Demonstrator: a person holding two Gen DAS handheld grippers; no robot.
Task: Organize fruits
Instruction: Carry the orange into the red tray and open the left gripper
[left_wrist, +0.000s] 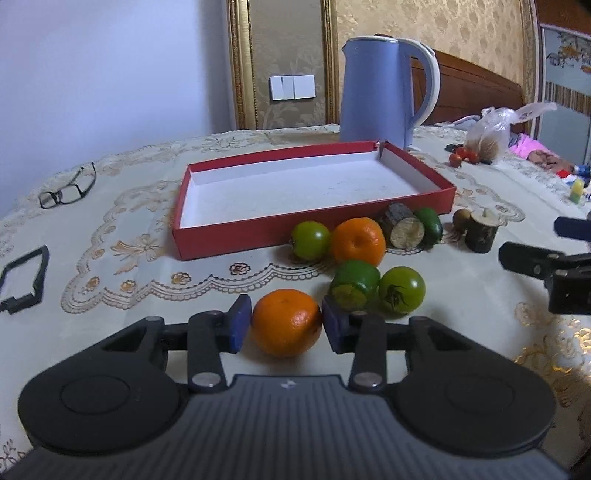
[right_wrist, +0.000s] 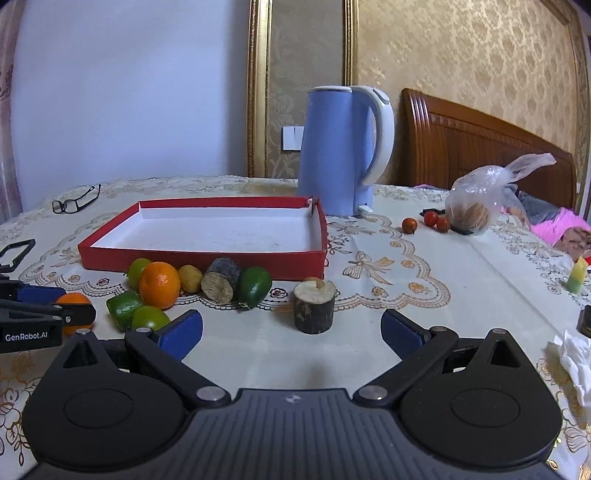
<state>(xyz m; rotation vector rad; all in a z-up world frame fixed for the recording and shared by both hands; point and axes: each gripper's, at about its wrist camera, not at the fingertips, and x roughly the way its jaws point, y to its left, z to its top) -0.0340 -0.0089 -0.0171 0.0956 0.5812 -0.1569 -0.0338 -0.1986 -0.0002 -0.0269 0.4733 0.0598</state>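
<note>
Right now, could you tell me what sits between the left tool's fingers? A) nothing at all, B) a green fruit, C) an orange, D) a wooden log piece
C: in the left wrist view the left tool has its blue pads on either side of an orange on the tablecloth, near the red tray, which holds no fruit.

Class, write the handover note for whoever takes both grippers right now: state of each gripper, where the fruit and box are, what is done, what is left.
Left gripper: pads flank the near orange on the tablecloth; whether they touch it cannot be told, and it is not lifted.
Right gripper: open, holding nothing, pointed toward the wooden stump.
Red box: holds no fruit.
Fruit: second orange and the green fruits lie in a cluster in front of the box, beside a short log.
Done: nothing boxed.
Left: grip and move the near orange, probably into the box, then the rest.
</note>
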